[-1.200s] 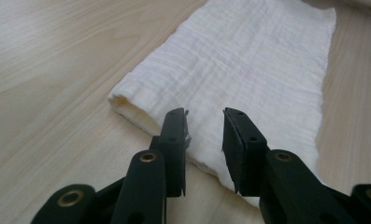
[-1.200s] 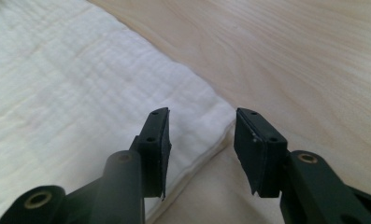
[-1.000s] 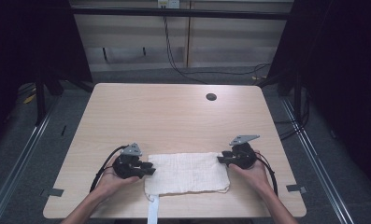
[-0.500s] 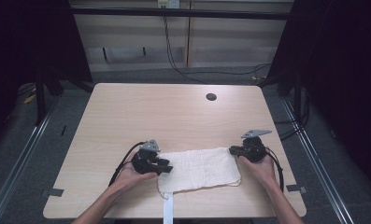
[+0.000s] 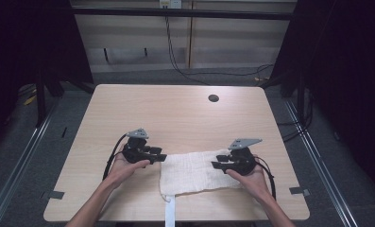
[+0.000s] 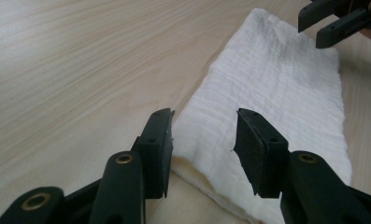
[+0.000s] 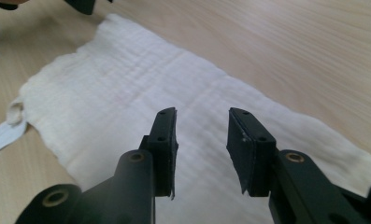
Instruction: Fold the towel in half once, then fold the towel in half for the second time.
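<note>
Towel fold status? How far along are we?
Done: the white towel lies flat on the table, apparently folded into a layered rectangle; a doubled edge shows in the left gripper view. In hand: nothing. The left hand-held gripper and the right hand-held gripper have just been opening, with nothing pinched between the jaws. Left: possibly another fold; the white strap overhangs the near edge.

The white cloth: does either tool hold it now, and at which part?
Nothing is held. The left tool and the right tool have just been opening; their jaws stand apart over the white cloth, which lies flat on the table.
</note>
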A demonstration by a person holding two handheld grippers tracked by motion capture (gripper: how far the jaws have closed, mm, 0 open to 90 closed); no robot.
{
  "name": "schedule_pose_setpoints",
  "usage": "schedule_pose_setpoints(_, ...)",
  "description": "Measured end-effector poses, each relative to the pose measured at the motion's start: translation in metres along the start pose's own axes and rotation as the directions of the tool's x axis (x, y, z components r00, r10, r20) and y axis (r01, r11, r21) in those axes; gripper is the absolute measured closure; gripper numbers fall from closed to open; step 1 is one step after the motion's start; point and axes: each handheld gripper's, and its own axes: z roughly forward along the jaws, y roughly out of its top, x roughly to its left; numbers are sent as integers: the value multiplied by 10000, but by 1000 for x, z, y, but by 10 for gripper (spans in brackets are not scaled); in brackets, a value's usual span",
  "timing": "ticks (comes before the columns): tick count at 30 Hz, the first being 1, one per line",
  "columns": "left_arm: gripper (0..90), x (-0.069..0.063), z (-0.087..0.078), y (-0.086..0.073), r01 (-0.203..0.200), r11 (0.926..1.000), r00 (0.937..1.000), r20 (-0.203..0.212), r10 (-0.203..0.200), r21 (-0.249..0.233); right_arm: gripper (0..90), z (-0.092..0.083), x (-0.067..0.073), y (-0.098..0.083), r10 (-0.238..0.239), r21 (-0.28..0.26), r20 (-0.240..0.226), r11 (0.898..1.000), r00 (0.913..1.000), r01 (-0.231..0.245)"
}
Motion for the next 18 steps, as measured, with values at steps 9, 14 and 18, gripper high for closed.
schedule_pose_setpoints(9,418,8,-8,-2,137,9998,9983,-568,-144,-116,588,46,54,21,-1081,334,-1673,9928,9800,1152)
schedule_pose_setpoints(14,415,10,-9,-1,69,10000,9971,-762,-72,-44,554,66,79,28,-1427,547,-2155,9859,9660,1579)
schedule_pose_setpoints(18,408,10,-7,-1,-50,10000,9965,-828,53,40,529,81,93,27,-1627,705,-2470,9802,9553,1852)
